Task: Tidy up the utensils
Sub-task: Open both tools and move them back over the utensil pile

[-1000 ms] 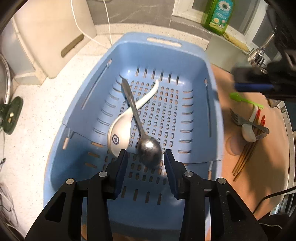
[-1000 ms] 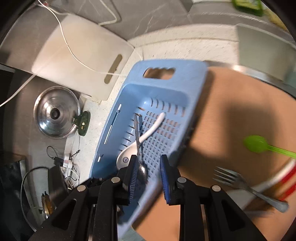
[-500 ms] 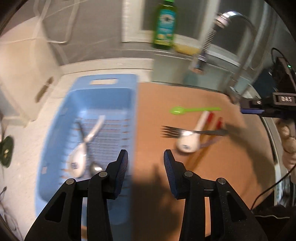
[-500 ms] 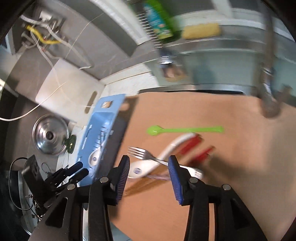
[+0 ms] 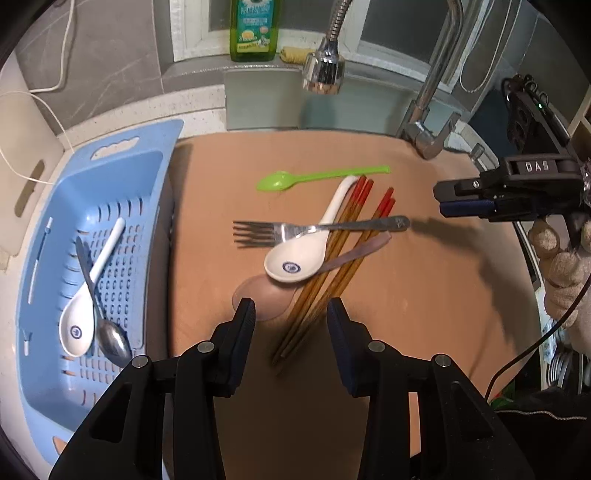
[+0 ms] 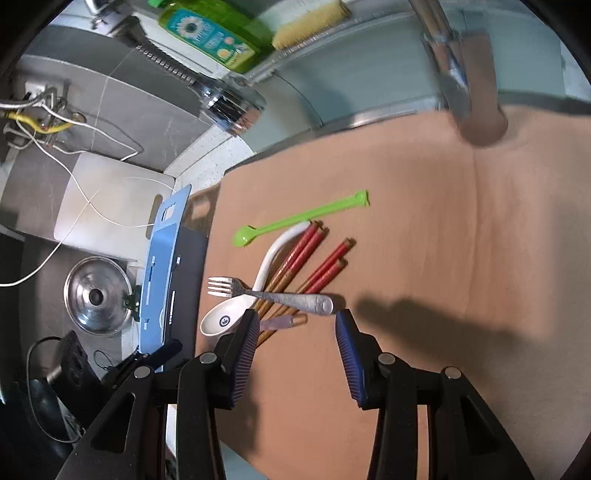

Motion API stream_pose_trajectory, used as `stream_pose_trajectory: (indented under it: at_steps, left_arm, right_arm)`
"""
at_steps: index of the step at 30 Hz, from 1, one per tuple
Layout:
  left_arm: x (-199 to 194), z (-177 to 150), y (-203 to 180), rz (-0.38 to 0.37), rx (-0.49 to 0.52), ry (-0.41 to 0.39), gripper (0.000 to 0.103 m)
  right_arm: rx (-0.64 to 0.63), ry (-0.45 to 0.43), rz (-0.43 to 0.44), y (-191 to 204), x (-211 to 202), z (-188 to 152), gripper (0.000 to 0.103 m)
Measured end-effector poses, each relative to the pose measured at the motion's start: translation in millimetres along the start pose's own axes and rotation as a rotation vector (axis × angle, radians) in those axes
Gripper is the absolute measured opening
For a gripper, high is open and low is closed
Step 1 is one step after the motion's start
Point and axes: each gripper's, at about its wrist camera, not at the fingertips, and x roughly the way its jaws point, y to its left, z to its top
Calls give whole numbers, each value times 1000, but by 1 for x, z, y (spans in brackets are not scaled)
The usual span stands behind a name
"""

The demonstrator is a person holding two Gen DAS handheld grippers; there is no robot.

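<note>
A blue slotted basket point(image 5: 110, 177) on the left holds a white ceramic spoon point(image 5: 85, 299) and a metal spoon point(image 5: 110, 339). On the brown mat point(image 5: 424, 295) lie a green plastic spoon point(image 5: 314, 178), a metal fork point(image 5: 317, 229), a second white ceramic spoon point(image 5: 299, 258), red-tipped chopsticks point(image 5: 332, 280) and a translucent spoon point(image 5: 358, 251). My left gripper point(image 5: 290, 314) is open and empty, just above the near ends of the chopsticks. My right gripper point(image 6: 295, 325) is open and empty, over the fork handle point(image 6: 306, 301); it also shows at the right of the left wrist view point(image 5: 480, 199).
A faucet point(image 5: 432, 103) and spray head point(image 5: 323, 70) stand behind the mat, with a green detergent bottle point(image 5: 255, 29) on the sill. A white cutting board point(image 6: 110, 206) and pot lid point(image 6: 98, 295) lie left of the basket.
My left gripper has swung from over the basket, where the metal spoon now lies, to over the mat. My right gripper has moved from the basket to the fork's handle.
</note>
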Motion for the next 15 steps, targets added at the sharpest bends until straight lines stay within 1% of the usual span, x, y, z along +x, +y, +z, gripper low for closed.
stream_pose_trajectory:
  at_steps: [4,10,13,15]
  left_arm:
    - [0,5,5,-1,-10,2,39]
    - [8,39,20,12,-26,4,39]
    - [17,59,26,-6,-34,28,39]
    - [29,73,26,-5,-19,67,39]
  right_arm:
    - [-3,28,20,9,12,3,39]
    - [52,33,2,8,25,3,39]
    - [93,29,5,0,25,-1,39]
    - [115,23,12,-5,24,-2,39]
